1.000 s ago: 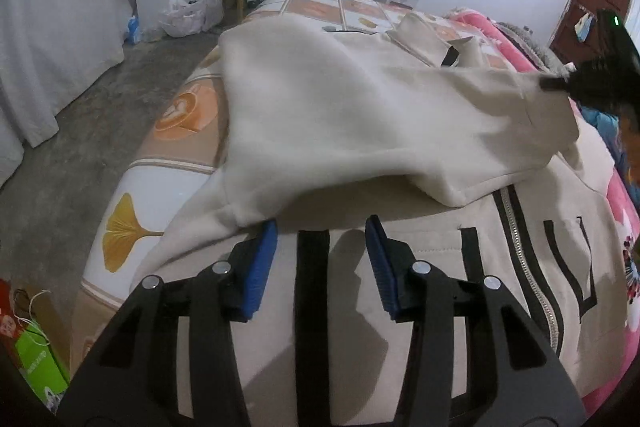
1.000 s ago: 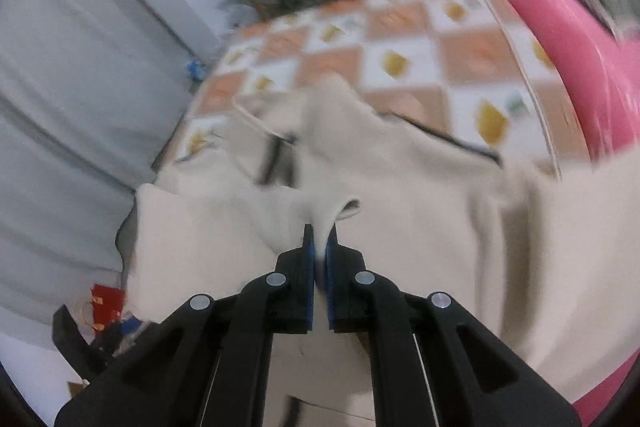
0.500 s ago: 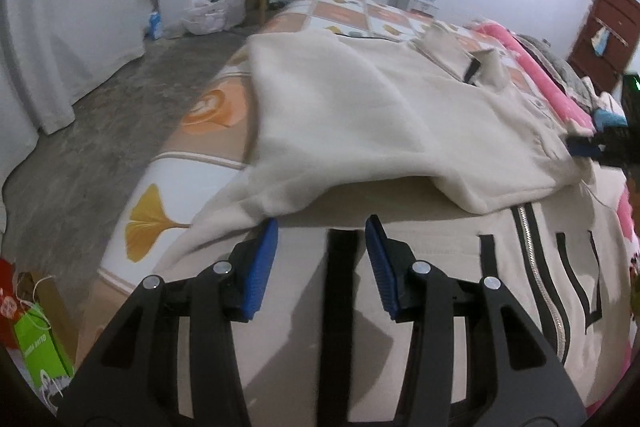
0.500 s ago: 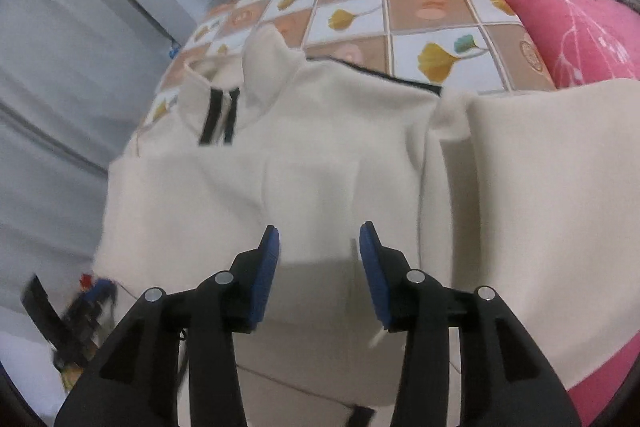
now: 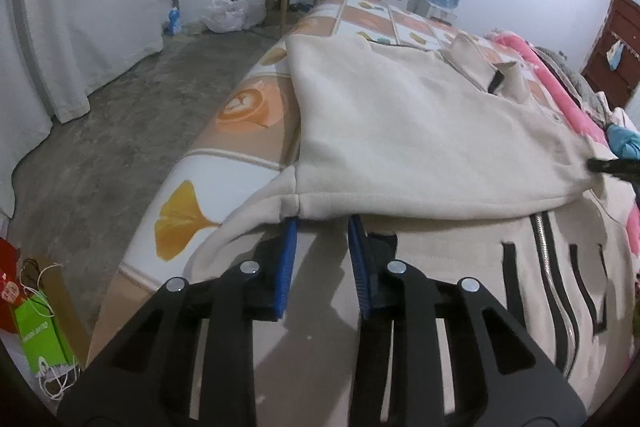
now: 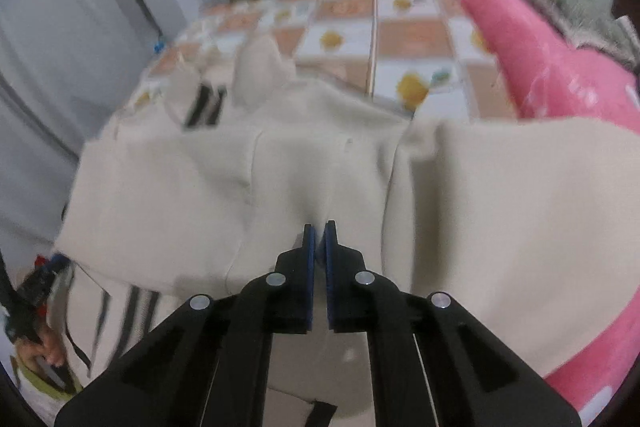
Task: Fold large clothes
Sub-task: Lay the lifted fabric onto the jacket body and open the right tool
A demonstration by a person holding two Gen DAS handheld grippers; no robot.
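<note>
Cream zip jacket spread on the bed, upper part folded down over the striped front. Left tongs at the folded edge, tips tucked under the fold, having just been narrowing, gap between the blue pads with cloth lying there but no clear pinch. Right tongs pressed nearly together on a pucker of the cream cloth near the fold's far end. Pink blanket alongside.
</note>
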